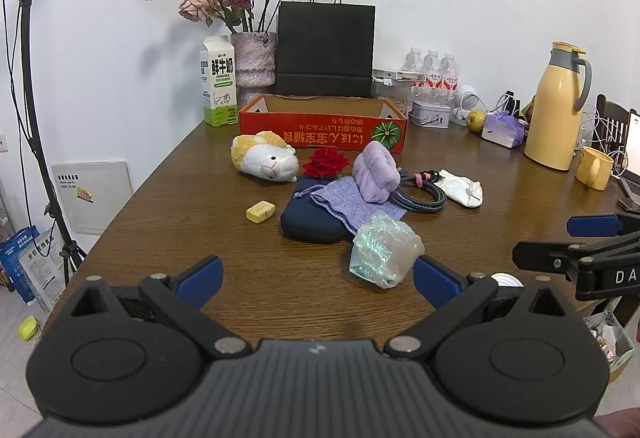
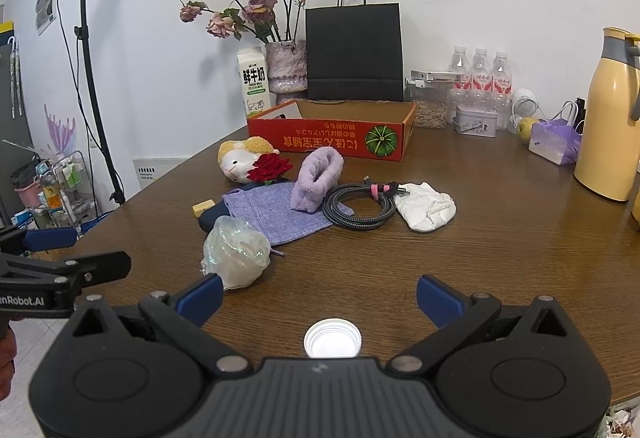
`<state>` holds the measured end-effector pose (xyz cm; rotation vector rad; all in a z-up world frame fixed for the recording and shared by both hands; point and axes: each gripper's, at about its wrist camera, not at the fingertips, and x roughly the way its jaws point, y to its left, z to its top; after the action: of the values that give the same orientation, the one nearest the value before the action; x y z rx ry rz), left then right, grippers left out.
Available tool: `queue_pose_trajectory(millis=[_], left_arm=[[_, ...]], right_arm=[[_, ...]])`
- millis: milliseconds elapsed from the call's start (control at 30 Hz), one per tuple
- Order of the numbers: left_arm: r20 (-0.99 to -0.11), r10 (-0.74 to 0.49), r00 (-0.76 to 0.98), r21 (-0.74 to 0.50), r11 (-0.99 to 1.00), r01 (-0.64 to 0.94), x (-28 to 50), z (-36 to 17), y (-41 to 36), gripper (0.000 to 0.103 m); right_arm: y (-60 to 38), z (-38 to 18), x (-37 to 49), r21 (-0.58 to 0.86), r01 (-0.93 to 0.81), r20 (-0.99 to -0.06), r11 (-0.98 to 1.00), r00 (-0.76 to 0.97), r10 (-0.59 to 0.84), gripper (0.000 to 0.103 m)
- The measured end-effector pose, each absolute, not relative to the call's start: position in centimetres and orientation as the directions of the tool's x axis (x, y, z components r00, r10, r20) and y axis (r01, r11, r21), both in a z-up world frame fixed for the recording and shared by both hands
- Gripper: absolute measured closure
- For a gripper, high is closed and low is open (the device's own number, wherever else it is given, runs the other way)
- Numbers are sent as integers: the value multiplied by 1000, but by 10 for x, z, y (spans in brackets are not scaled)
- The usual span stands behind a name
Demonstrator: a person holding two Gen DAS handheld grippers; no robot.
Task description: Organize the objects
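Observation:
An open orange cardboard box [image 1: 322,125] [image 2: 332,137] stands at the back of the wooden table. In front of it lie a plush guinea pig [image 1: 265,156] [image 2: 239,157], a red rose [image 1: 325,162] [image 2: 270,167], a rolled purple towel [image 1: 376,171] [image 2: 316,179], a purple knit pouch [image 1: 352,203] [image 2: 276,211] on a navy case [image 1: 308,224], a coiled cable [image 1: 420,191] [image 2: 360,205], a white crumpled cloth [image 1: 462,187] [image 2: 426,207], a yellow block [image 1: 261,211] [image 2: 203,206] and an iridescent plastic bag [image 1: 382,252] [image 2: 236,252]. My left gripper [image 1: 318,278] is open, empty. My right gripper [image 2: 320,298] is open over a white bottle cap [image 2: 332,340].
At the back stand a milk carton [image 1: 218,81], a vase of dried roses [image 1: 254,57], a black paper bag [image 1: 326,49], water bottles [image 1: 432,71], a tin [image 1: 434,113], a yellow thermos [image 1: 558,109] and a yellow mug [image 1: 594,167]. A light stand [image 1: 36,97] is left of the table.

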<state>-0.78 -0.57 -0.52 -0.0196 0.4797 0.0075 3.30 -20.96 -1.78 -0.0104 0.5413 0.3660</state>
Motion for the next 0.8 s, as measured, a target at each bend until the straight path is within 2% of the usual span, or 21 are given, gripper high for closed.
queue_pose_trajectory(millis=[800], left_arm=[[-459, 2, 888, -22, 1000, -14, -8, -6, -4, 0]], right_arm=[[-211, -19, 33, 85, -341, -507, 936, 794, 336, 0]])
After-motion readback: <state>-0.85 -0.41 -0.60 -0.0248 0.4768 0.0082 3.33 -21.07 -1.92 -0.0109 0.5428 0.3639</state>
